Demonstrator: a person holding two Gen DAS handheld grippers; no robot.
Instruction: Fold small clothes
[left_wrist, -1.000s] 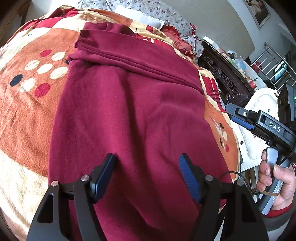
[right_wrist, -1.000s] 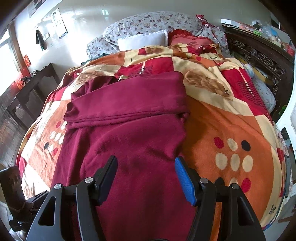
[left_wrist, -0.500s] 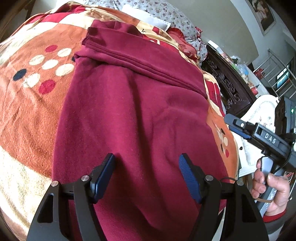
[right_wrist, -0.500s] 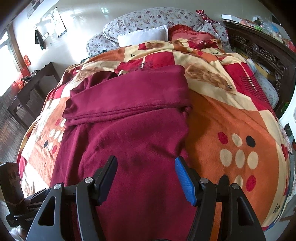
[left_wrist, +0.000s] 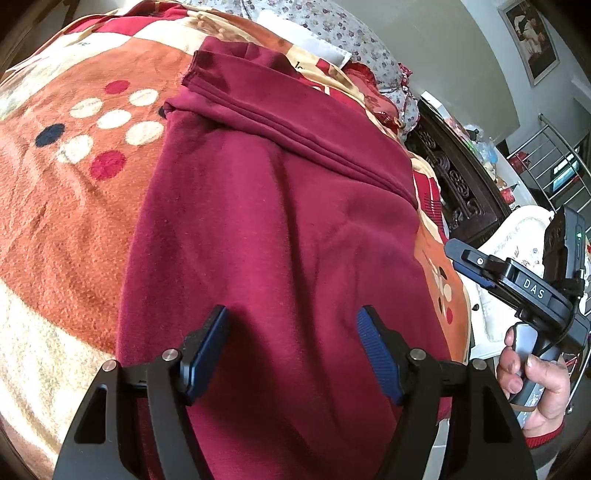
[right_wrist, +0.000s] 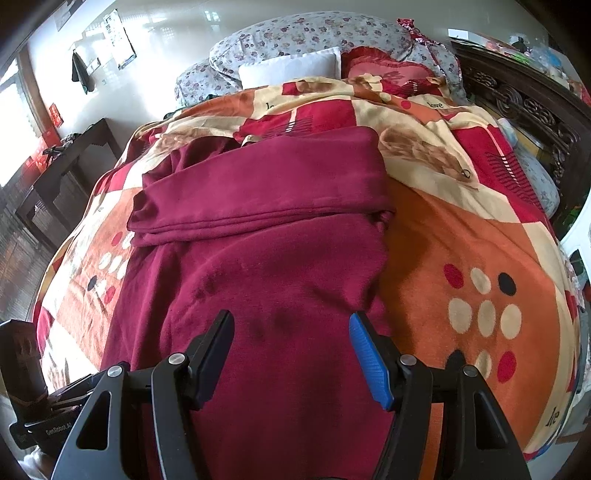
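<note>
A dark red fleece garment (left_wrist: 277, 221) (right_wrist: 277, 258) lies spread along the bed. Its far part is folded back over itself in a flat band (left_wrist: 295, 122) (right_wrist: 258, 192). My left gripper (left_wrist: 293, 317) hovers open over the garment's near end, with nothing between its blue pads. My right gripper (right_wrist: 290, 319) is also open over the near end, closer to the garment's right edge. In the left wrist view the right gripper (left_wrist: 517, 284) shows at the right, with a hand (left_wrist: 532, 373) on its handle. Part of the left gripper (right_wrist: 37, 424) appears at the lower left of the right wrist view.
The garment rests on an orange, red and cream dotted blanket (left_wrist: 74, 203) (right_wrist: 461, 240) covering the bed. Pillows (right_wrist: 288, 70) lie at the head. Dark carved wooden furniture (left_wrist: 454, 184) (right_wrist: 517, 103) runs along the right side, and a dark table (right_wrist: 62, 177) stands at the left.
The left wrist view has tilted a little, so the garment sits further right in it. Both grippers stay open over the near end, and the garment lies as before.
</note>
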